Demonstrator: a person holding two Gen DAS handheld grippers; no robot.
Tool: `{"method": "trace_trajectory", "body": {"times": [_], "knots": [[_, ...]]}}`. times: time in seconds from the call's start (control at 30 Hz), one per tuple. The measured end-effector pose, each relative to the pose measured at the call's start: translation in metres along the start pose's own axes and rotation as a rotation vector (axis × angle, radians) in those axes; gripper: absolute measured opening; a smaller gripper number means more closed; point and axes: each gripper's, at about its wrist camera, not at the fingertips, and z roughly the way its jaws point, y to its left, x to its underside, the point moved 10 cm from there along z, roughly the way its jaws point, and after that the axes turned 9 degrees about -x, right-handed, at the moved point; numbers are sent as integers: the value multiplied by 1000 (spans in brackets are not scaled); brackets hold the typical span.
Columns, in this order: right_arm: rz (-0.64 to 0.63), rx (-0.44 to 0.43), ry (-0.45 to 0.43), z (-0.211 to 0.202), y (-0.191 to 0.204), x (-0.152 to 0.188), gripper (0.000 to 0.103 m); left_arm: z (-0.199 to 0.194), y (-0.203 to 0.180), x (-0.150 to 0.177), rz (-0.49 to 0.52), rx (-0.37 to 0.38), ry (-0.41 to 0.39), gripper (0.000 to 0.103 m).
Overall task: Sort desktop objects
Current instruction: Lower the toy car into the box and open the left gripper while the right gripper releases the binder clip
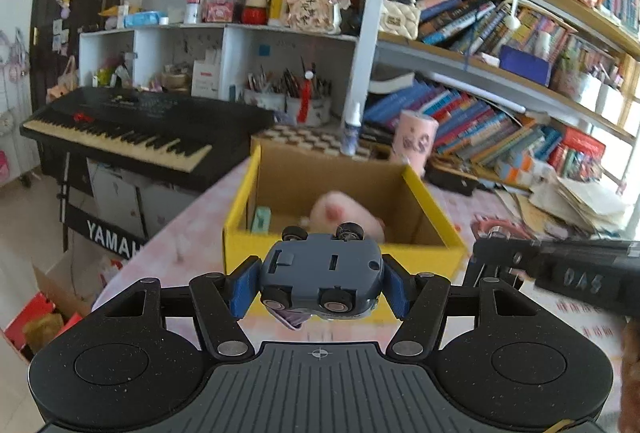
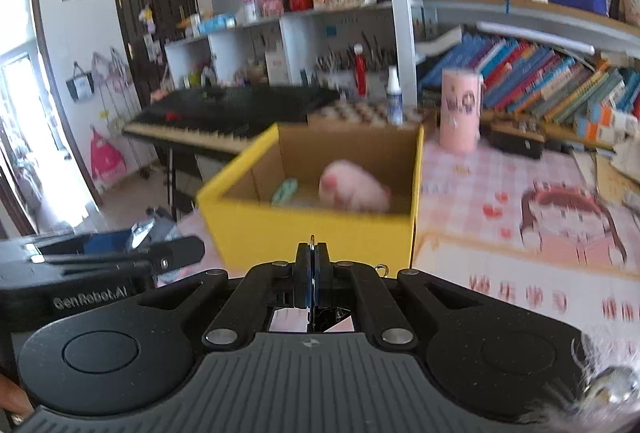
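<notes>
Blue-padded left fingers clamp a toy car, belly up, just short of the yellow box. Your right gripper is pressed closed, seemingly empty. You seem mid-delivery: next, carry the car over the rim and release. Readable: "YAMAH" on the keyboard, "GenRobot.AI" on the left gripper.

Both views look forward along their own gripper, low over the bench, facing the bookshelves. The left wrist view sits close to the yellow box, mid-frame; the right wrist view sees the same box from slightly farther right.
</notes>
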Motion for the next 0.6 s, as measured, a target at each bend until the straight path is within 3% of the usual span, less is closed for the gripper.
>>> {"method": "trace_trajectory", "body": {"times": [0.3, 0.6], "knots": [[-67, -50, -46, 54, -36, -71, 2, 69, -22, -31, 46, -61, 0, 63], [-166, -125, 78, 127, -58, -74, 2, 127, -41, -22, 172, -93, 95, 63]]}}
